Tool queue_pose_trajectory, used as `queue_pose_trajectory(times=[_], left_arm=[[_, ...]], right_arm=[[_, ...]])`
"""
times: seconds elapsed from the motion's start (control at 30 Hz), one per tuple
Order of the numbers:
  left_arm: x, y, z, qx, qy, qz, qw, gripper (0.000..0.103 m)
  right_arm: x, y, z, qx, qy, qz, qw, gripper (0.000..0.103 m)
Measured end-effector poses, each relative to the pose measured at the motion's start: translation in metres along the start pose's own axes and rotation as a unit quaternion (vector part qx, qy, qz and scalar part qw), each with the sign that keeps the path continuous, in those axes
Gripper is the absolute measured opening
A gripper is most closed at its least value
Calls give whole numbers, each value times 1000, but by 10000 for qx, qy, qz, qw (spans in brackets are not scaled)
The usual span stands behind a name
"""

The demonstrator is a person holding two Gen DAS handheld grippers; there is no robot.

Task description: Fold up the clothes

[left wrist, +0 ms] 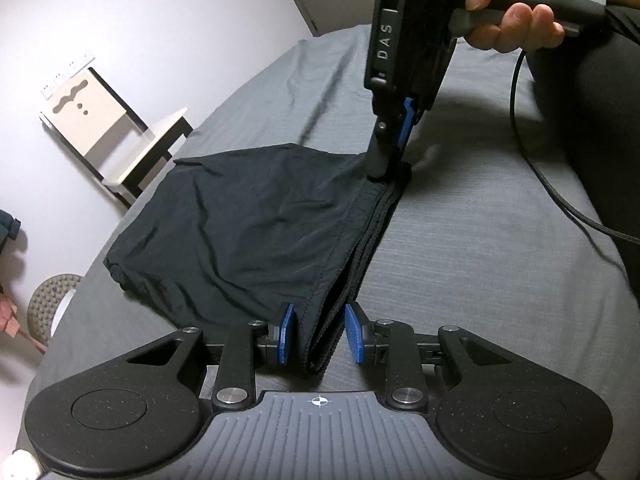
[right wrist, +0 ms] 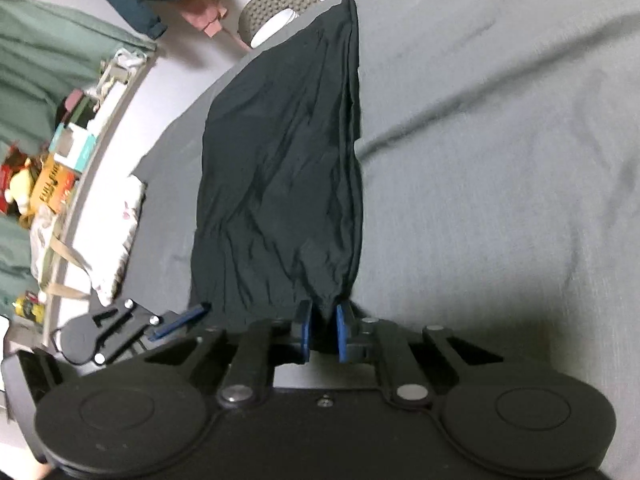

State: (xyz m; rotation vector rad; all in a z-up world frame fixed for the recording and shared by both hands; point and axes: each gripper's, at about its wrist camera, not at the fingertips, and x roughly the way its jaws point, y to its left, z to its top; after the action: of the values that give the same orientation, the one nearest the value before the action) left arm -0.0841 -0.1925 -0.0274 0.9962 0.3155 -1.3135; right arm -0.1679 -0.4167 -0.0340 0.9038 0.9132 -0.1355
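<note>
A black garment (left wrist: 248,224) lies folded on the grey bed sheet (left wrist: 480,260), its layered waistband edge running toward me. My left gripper (left wrist: 320,336) is open, and the near end of that edge lies between its blue pads (left wrist: 286,334). At the far corner, my right gripper (left wrist: 386,172) points down onto the cloth, held by a person's hand (left wrist: 512,12). In the right wrist view the right gripper (right wrist: 324,332) is shut on a bunched corner of the garment (right wrist: 280,160). One pad (right wrist: 180,320) of the left gripper shows at the lower left.
A white stool (left wrist: 120,132) and a round studded cushion (left wrist: 48,304) stand off the bed's left side. A black cable (left wrist: 540,168) trails across the sheet on the right. A white cloth (right wrist: 120,232) lies at the bed edge, beside a cluttered shelf (right wrist: 52,176).
</note>
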Motion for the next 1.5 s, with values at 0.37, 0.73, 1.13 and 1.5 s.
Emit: queue_pose_trajectory(times=[0.37,0.73,1.13,1.5], left_arm=[[-6,3,-3,-59,106,-60,9999,30],[-10,1,-8,-19,142,217,9997,30],[-28,-6,-8,65,181,810,9965,44],[-51,10,-35,-1141,80,1050,9879,44]], right_arm=[[-8,-1,-6,-92,189,7,9998,22],[-10,0,-4,-150,41,53,9999,11],[-16,96,-39,-3419,-396,-880,9348,41],[82,166,-156,-7701,-67,-2407,5907,55]])
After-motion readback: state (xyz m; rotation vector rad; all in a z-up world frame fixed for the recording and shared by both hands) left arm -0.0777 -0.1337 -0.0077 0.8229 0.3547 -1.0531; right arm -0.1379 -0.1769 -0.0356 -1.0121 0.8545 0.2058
